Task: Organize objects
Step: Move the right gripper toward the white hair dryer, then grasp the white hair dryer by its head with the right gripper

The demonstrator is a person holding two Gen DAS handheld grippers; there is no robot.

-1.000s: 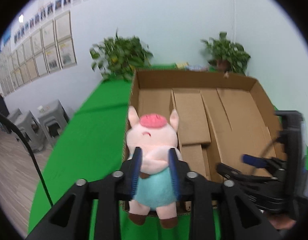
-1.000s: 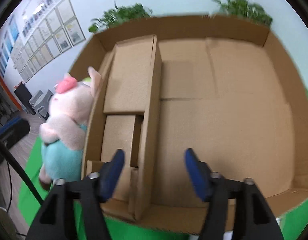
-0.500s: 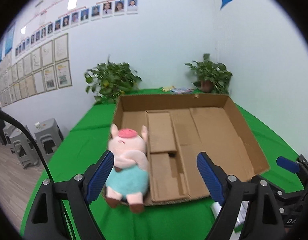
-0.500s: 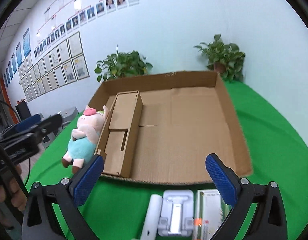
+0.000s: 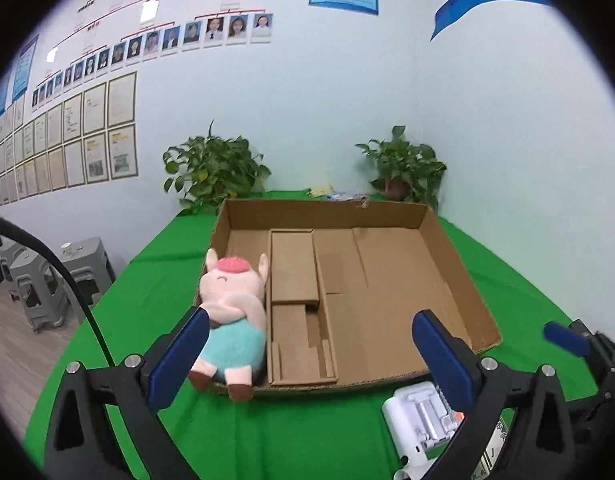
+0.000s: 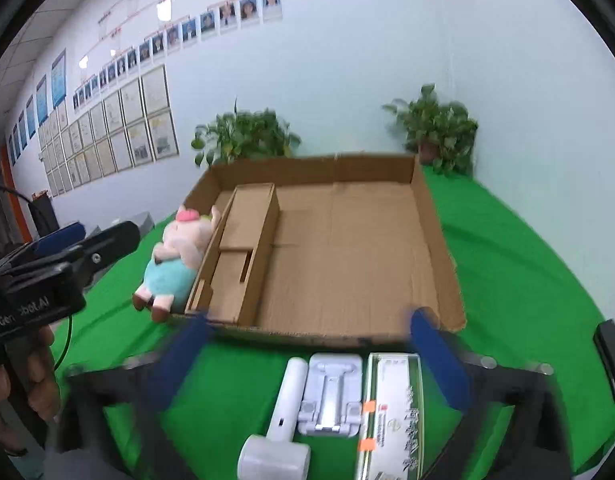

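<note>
Left gripper [image 5: 307, 356] pointing slightly down toward cardboard box [image 5: 459, 280]; jaws opening, already wide, nothing between pads. Person's hand [image 6: 23, 376] grips its handle at 9 o'clock in right view. Right gripper [image 6: 311, 360] blurred, angled down at table [image 6: 527, 264]; jaws spread wide, holding nothing. Plush pig [image 5: 231, 312] lies on back in box's narrow 9 o'clock compartment, feet overhanging near edge; pink, teal shorts. White roller [image 6: 283, 420], white stand [image 6: 331, 396], long carton [image 6: 391, 416] lie side by side on green cloth at 6 o'clock from box.

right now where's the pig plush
In both wrist views the pig plush lies at the left end of the cardboard box, leaning on its left wall, feet over the near edge, beside the cardboard divider.
</note>
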